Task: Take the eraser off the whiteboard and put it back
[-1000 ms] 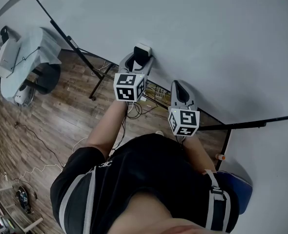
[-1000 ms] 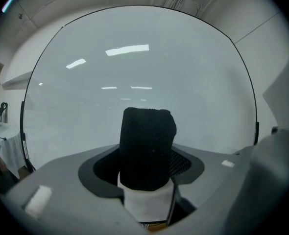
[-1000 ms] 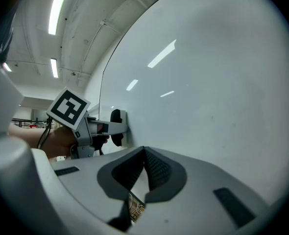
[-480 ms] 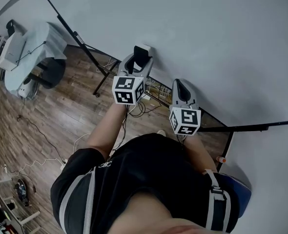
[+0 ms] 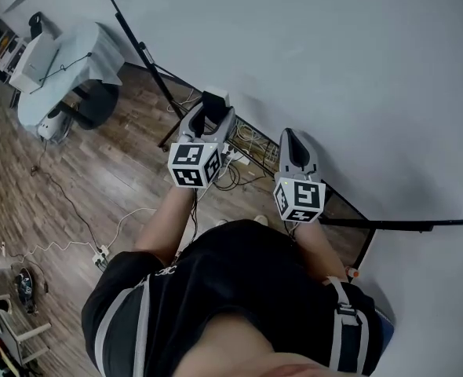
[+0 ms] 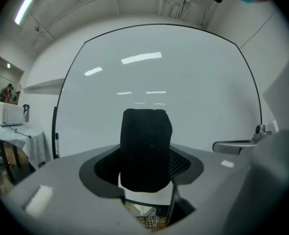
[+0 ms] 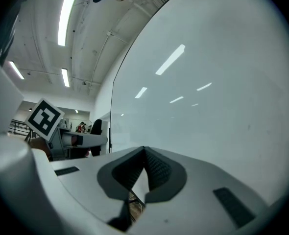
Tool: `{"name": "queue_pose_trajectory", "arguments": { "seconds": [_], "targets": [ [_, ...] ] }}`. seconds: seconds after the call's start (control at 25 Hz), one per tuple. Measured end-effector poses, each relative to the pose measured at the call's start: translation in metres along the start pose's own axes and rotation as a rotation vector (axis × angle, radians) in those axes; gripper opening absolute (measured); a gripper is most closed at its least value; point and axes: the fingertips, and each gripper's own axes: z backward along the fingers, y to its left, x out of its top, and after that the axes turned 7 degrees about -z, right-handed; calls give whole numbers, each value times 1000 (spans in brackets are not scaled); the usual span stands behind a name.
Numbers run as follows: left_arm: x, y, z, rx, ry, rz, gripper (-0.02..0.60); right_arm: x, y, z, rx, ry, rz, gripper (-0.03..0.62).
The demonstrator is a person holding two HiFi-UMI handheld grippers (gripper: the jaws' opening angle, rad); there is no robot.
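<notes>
Down in front of the person, the head view shows the left claw (image 5: 210, 116) reaching level toward the lower part of the whiteboard (image 5: 333, 69) with the eraser (image 5: 213, 103) clamped between its jaws, above the wooden floor (image 5: 98, 179). The eraser's far end is very near the board, but from this angle I cannot tell whether it touches. The right claw (image 5: 289, 138) hangs just beside the left one, also aimed at the board. It looks parked there to stay out of the way, since one claw seems enough for this job. From the left gripper view, the jaws stand wide and bear on the eraser's two long sides. That grip probably keeps the black felt clear of the pads, so the eraser can be set flat again when it goes back. The long axis runs out along the jaws toward the whiteboard ahead. As I read it, the felt face is turned up toward the camera, with the white body under it showing at the near end. From the right gripper view, the jaws are pressed together with nothing between them, and the board fills the right of the picture.
</notes>
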Motion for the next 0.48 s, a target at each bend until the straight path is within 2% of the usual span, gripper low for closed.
{"name": "queue_pose_trajectory", "arguments": {
  "seconds": [0.24, 0.48],
  "targets": [
    [-9, 30, 41, 89, 8, -2, 250, 5, 11, -9, 50, -30, -15, 5],
    [-26, 45, 64, 145, 42, 17, 250, 7, 19, -19, 86, -34, -33, 5]
  ]
}}
